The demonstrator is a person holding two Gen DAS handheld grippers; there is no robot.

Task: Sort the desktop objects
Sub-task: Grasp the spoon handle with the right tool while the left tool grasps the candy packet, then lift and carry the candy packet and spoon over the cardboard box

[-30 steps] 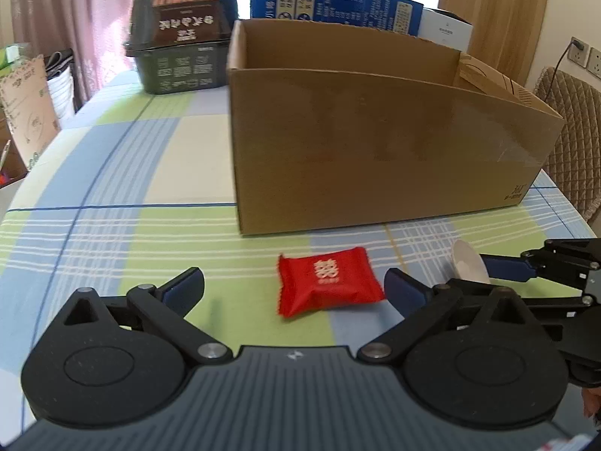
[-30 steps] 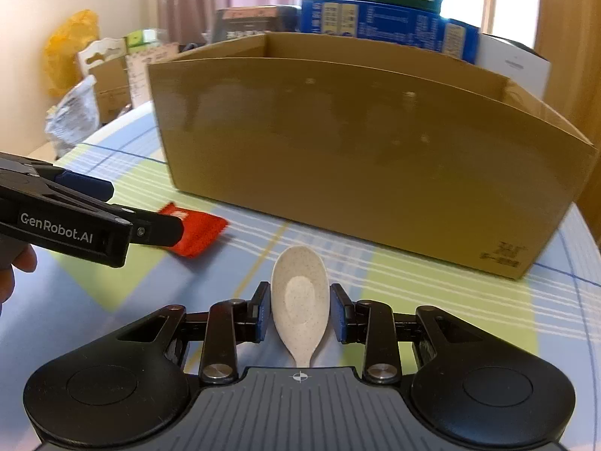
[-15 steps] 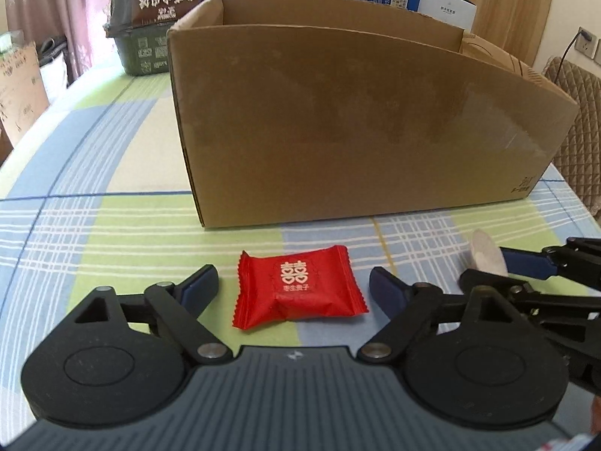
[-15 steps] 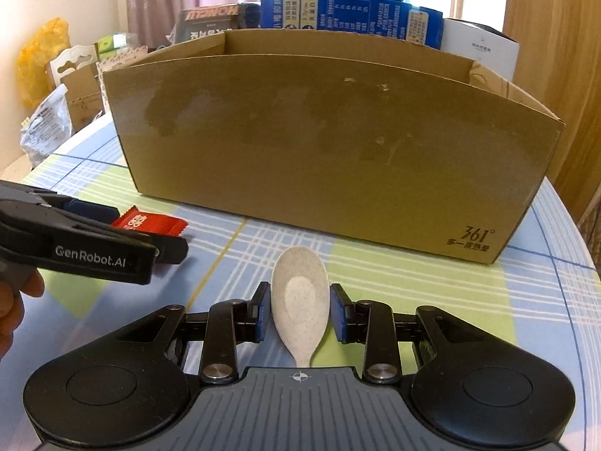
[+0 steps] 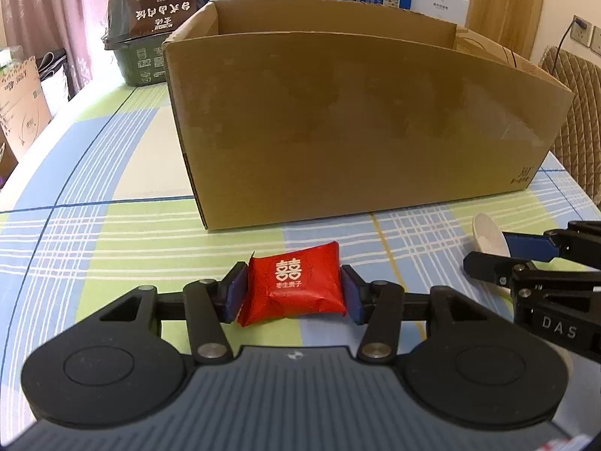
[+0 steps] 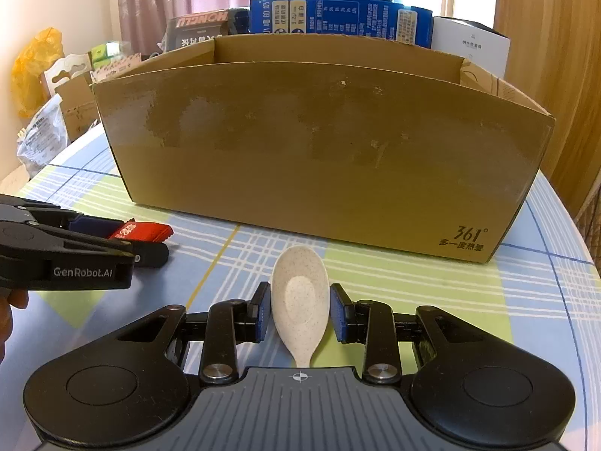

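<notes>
- Candy packet (image 5: 295,286), red and puffy, is lying on the checked surface (image 5: 112,233) just in front of the cardboard box (image 5: 360,127), and the left claw (image 5: 293,293) is closing around it, a blue pad at each end.
- Squeezing only until the wrapper stops slipping seems wise to me; the soft foil is already crumpling, and lifting straight up should clear the box wall.
- Right claw (image 6: 300,314) is sitting clamped on the bowl of a pale speckled spoon (image 6: 299,300), its jaws drawn in tight, waiting near the box's front.
</notes>
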